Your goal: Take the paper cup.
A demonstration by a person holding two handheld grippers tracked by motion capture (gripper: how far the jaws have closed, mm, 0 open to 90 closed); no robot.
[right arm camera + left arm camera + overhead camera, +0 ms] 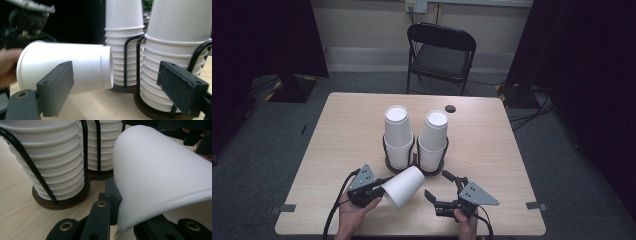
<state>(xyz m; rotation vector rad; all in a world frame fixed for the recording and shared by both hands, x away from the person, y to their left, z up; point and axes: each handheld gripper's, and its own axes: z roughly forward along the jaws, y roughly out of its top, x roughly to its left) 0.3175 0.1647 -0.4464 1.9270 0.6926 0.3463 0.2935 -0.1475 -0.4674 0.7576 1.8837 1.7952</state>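
From the high view, the left gripper (379, 190) sat in the lower left-centre of the frame, its jaws pinching the rim of a single white cup (404, 186) that lay tilted on its side, base pointing up and right toward the two cup stacks (416, 137). The right gripper (443, 187) lay at lower centre-right, jaws spread wide with nothing between them, just beside the cup.

The left gripper view added the grip itself: one black jaw pressed against the cup (160, 177) wall by the rim, at the lower middle of the frame, with the ribbed stacks in a black wire holder (30, 165) on a dark wooden base at upper left.

The right gripper view showed the cup (65, 66) level at mid-left, its base almost touching the nearer stack (125, 40), framed by the open jaws at lower left and lower right. A hand (7, 67) showed at the far left edge.
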